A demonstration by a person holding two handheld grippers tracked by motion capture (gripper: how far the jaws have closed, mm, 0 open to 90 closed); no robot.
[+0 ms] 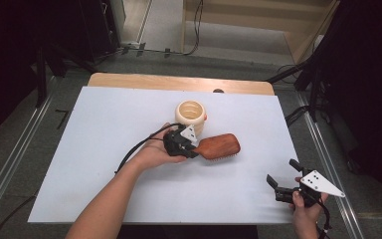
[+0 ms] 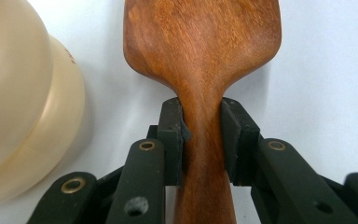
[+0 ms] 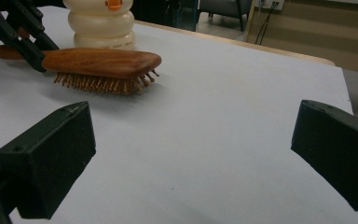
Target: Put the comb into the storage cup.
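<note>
A wooden hairbrush lies bristles down on the white sheet, its paddle pointing right. My left gripper is shut on the brush's narrow handle; in the left gripper view both pads press the handle's sides below the paddle. A cream ribbed holder stands upright just behind the brush, close to the left gripper's side. My right gripper stands open near the table's front right corner, nothing between its jaws. From there the brush and the holder lie farther off to the left.
The white sheet covers most of the table, with a strip of bare wood at the far edge. A black cable trails from the left gripper across the sheet. Metal rails run along the floor on both sides of the table.
</note>
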